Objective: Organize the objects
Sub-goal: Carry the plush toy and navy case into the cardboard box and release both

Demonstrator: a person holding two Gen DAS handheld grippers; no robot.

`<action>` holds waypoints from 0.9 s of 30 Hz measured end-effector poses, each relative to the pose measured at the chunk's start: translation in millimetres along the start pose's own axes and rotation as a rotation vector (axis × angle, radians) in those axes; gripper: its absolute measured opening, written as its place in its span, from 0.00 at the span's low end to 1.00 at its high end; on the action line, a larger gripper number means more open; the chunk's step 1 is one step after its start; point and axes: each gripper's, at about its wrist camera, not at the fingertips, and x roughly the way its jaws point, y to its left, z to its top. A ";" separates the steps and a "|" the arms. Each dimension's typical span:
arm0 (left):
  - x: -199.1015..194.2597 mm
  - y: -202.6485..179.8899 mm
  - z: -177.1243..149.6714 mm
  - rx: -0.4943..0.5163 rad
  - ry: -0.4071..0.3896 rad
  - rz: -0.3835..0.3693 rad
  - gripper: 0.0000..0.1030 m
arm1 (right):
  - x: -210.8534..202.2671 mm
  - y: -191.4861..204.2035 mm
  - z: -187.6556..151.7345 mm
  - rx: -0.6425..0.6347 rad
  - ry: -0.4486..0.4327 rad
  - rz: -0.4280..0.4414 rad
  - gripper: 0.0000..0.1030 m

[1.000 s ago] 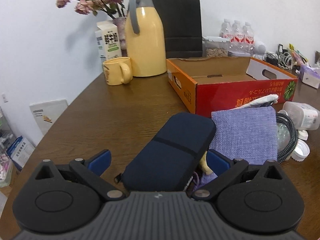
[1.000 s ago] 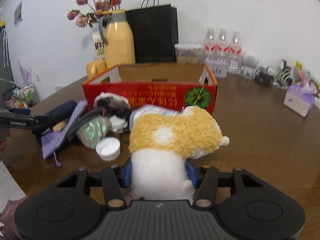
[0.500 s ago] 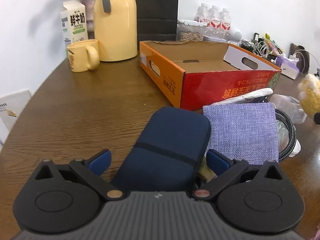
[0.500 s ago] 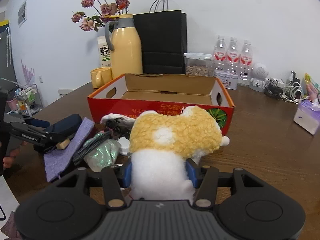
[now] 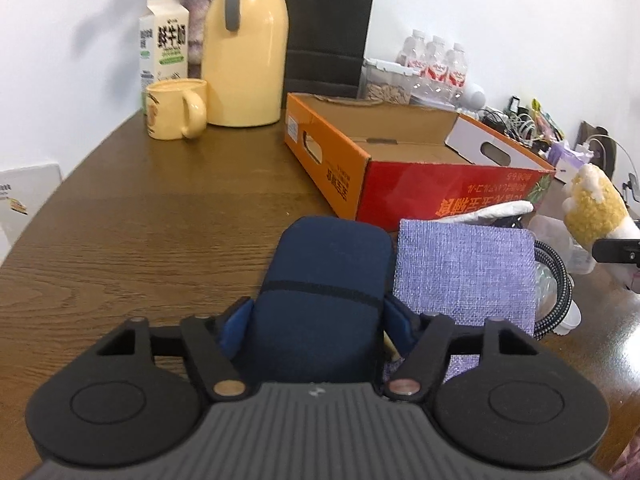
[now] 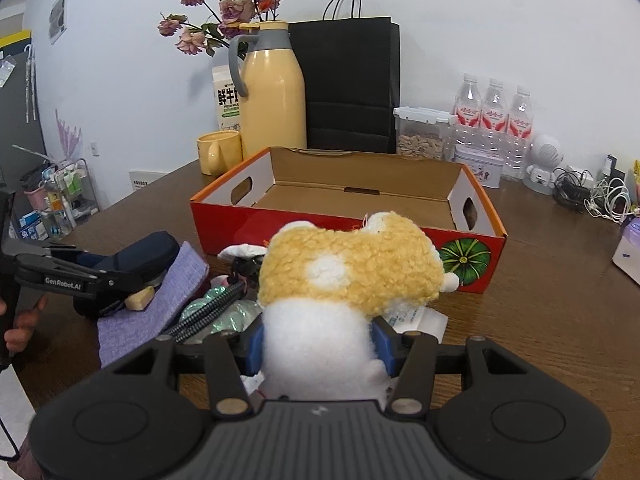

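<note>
My left gripper (image 5: 316, 328) is shut on a dark navy pouch (image 5: 324, 280), which lies beside a lilac cloth bag (image 5: 466, 268) on the table. It also shows in the right wrist view (image 6: 120, 280) at the left. My right gripper (image 6: 320, 340) is shut on a yellow and white plush toy (image 6: 344, 276) and holds it above the table in front of the open red and orange cardboard box (image 6: 464, 256). The box (image 5: 400, 196) is empty inside. The plush (image 5: 596, 204) shows at the right edge of the left wrist view.
A braided cable (image 6: 208, 314), a shiny green bag (image 6: 224, 316) and a white cap (image 5: 570, 318) lie by the lilac bag. A yellow jug (image 6: 272, 92), mug (image 6: 218, 152), milk carton (image 5: 164, 48), black paper bag (image 6: 348, 84), water bottles (image 6: 494, 116) and cables (image 6: 592, 196) stand at the back.
My left gripper has closed onto the navy pouch. My right gripper has risen with the plush, so more of the box's inside shows.
</note>
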 end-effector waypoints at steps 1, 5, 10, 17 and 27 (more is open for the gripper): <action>-3.2 -1.6 0.6 -0.008 -0.010 0.010 0.66 | -0.1 -0.8 0.2 -0.001 -0.002 0.003 0.50; -18.6 -9.2 7.3 -0.028 -0.063 0.028 0.66 | -2.4 -5.3 3.7 -0.003 -0.016 0.015 0.50; -37.6 -27.7 28.3 -0.030 -0.130 0.064 0.66 | -6.3 -14.1 10.3 -0.006 -0.047 0.027 0.50; -33.0 -63.5 82.3 -0.049 -0.168 0.080 0.66 | 0.5 -29.4 47.0 -0.042 -0.082 0.007 0.50; 56.3 -109.5 154.9 -0.096 -0.060 0.170 0.66 | 93.5 -74.5 129.7 -0.022 0.004 -0.102 0.50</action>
